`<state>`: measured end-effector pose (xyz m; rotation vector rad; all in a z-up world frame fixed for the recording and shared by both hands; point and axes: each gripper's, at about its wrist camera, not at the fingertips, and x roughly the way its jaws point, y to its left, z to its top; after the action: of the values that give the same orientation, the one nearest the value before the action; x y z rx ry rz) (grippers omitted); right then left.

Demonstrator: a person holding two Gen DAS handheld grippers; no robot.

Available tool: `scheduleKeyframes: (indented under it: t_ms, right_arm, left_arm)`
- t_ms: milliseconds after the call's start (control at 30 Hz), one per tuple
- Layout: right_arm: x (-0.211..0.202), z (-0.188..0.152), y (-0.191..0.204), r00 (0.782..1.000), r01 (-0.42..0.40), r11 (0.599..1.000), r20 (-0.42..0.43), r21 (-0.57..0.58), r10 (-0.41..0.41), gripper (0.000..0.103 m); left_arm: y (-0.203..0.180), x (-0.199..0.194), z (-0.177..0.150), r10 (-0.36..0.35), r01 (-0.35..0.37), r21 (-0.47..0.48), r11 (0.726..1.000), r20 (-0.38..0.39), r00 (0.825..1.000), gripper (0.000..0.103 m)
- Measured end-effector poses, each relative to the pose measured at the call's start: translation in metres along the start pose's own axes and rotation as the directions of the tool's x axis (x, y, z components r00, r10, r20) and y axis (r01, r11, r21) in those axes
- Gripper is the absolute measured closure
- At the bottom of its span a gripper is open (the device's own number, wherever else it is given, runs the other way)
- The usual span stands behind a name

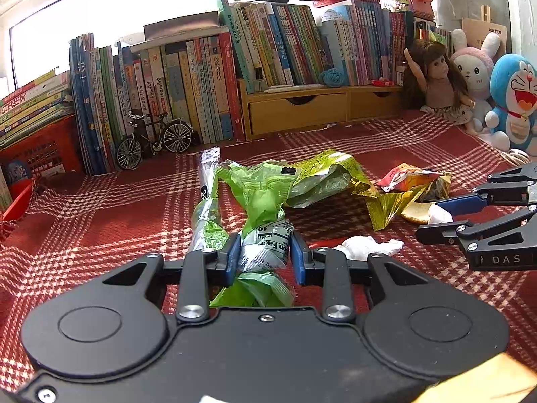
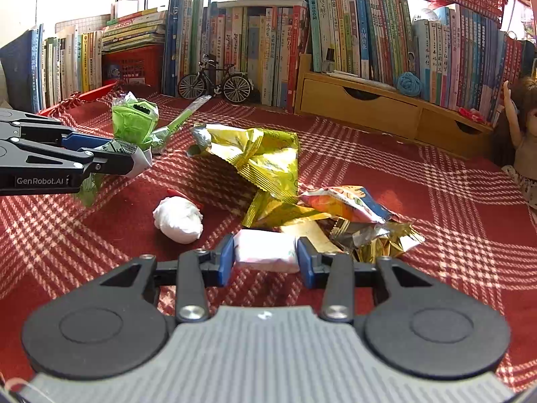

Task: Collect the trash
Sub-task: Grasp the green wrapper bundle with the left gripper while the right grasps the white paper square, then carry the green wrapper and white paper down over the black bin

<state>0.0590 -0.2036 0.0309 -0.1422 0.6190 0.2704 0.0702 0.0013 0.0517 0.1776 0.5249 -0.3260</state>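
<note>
Left wrist view only: left gripper [image 1: 265, 252] pinches the green wrapper [image 1: 260, 194] at lower centre. Right wrist view only: right gripper [image 2: 265, 257] clamps a white packet [image 2: 266, 250] at lower centre. A white wad [image 2: 178, 218] and gold wrapper [image 2: 265, 161] lie nearby. Red plaid cloth [image 2: 436, 201]; books [image 2: 369, 33] along the top.
</note>
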Motion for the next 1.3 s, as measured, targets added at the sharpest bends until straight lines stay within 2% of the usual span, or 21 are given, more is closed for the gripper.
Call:
scheduleKeyframes:
  t_ms: [200, 500, 733, 867, 1067, 1300]
  right_arm:
    - [-0.028, -0.002, 0.006, 1.000, -0.013, 1.000, 0.028, -0.001, 0.013, 0.057]
    - [-0.085, -0.011, 0.016, 0.996, -0.032, 0.999, 0.078, 0.015, 0.031, 0.057]
    - [-0.141, -0.026, 0.030, 0.993, -0.048, 0.999, 0.111, 0.020, 0.046, 0.057]
    - [-0.178, -0.042, 0.042, 0.990, -0.062, 0.998, 0.124, 0.009, 0.061, 0.057]
    - [-0.227, -0.068, 0.061, 0.988, -0.081, 0.997, 0.128, -0.008, 0.081, 0.057]
    - [-0.265, -0.102, 0.084, 0.991, -0.095, 0.995, 0.094, -0.033, 0.097, 0.057]
  left_arm:
    - [-0.001, -0.035, 0.001, -0.015, 0.015, -0.029, 0.999, 0.030, 0.999, 0.073]
    - [-0.017, -0.106, -0.005, -0.045, 0.047, -0.022, 0.999, 0.085, 0.995, 0.073]
    - [-0.031, -0.175, -0.025, -0.077, 0.081, -0.029, 0.996, 0.117, 0.990, 0.073]
    - [-0.041, -0.222, -0.048, -0.100, 0.104, -0.028, 0.994, 0.117, 0.988, 0.073]
    - [-0.055, -0.277, -0.086, -0.133, 0.136, -0.036, 0.990, 0.076, 0.988, 0.073]
    - [-0.076, -0.312, -0.132, -0.191, 0.191, -0.030, 0.981, -0.014, 0.981, 0.073]
